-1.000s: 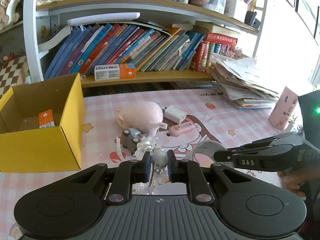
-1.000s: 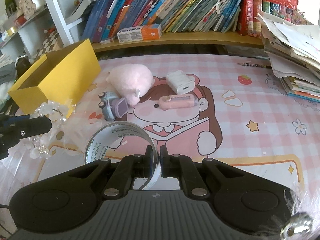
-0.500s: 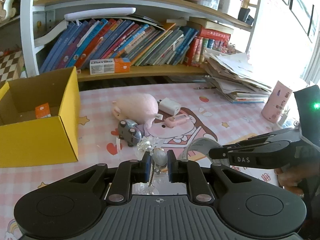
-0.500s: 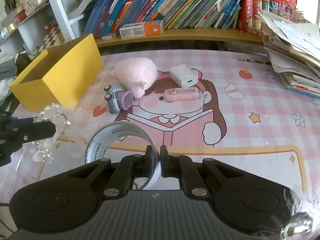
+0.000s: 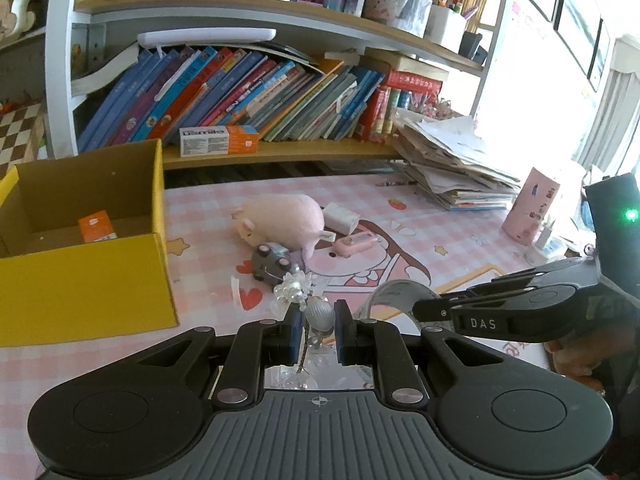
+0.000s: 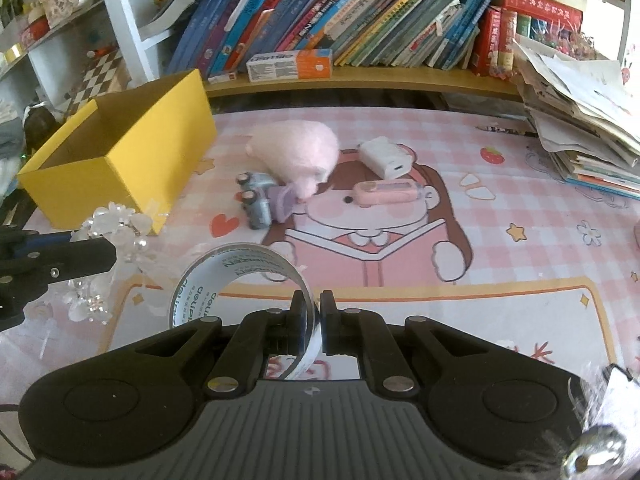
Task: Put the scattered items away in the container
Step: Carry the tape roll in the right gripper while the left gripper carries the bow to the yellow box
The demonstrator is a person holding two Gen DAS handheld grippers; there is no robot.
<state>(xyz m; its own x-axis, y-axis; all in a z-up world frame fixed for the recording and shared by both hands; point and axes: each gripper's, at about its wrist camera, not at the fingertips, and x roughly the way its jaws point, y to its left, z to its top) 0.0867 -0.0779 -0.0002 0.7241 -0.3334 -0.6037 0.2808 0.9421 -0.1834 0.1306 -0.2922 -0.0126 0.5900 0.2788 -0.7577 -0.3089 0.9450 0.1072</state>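
Observation:
My left gripper (image 5: 317, 314) is shut on a clear bead-and-crystal ornament (image 5: 294, 290), held above the mat; the ornament also shows in the right wrist view (image 6: 116, 226). My right gripper (image 6: 314, 308) is shut on the rim of a clear tape roll (image 6: 240, 276), lifted off the mat; the roll also shows in the left wrist view (image 5: 394, 294). The open yellow box (image 5: 84, 280) stands at the left with a small orange packet (image 5: 97, 226) inside. On the mat lie a pink plush pig (image 6: 298, 152), a grey toy car (image 6: 256, 198), a white charger (image 6: 385, 158) and a pink case (image 6: 386, 194).
A bookshelf (image 5: 248, 96) full of books runs along the back, with an orange-white carton (image 5: 218, 140) on its lower ledge. A stack of papers (image 6: 580, 120) lies at the right. A pink cup (image 5: 530, 212) stands at the far right.
Both grippers have risen and drawn back a little from the mat with their loads; the items on the mat look smaller. The grips have not changed.

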